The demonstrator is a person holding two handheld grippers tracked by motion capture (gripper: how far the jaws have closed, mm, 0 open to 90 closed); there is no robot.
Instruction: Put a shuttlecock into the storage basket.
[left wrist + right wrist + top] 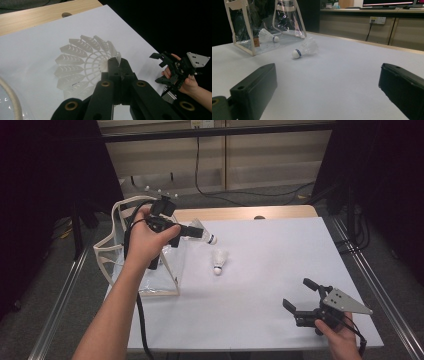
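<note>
1. Here, the left tool (pixel 196 232) pinches a shuttlecock (pixel 204 233) by its skirt rim, held above the bench (pixel 260 285) at ten o'clock, beside the clear bag (pixel 150 270).
2. The right tool (pixel 300 297) sits wide, holding nothing, at five o'clock.
3. A second shuttlecock (pixel 218 261) lies mid-bench.

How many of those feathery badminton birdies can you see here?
3. One shuttlecock is pinched in the left claw, a second shuttlecock lies on the table, a third shuttlecock seems inside the clear bag. The forearm may hide more.
</note>
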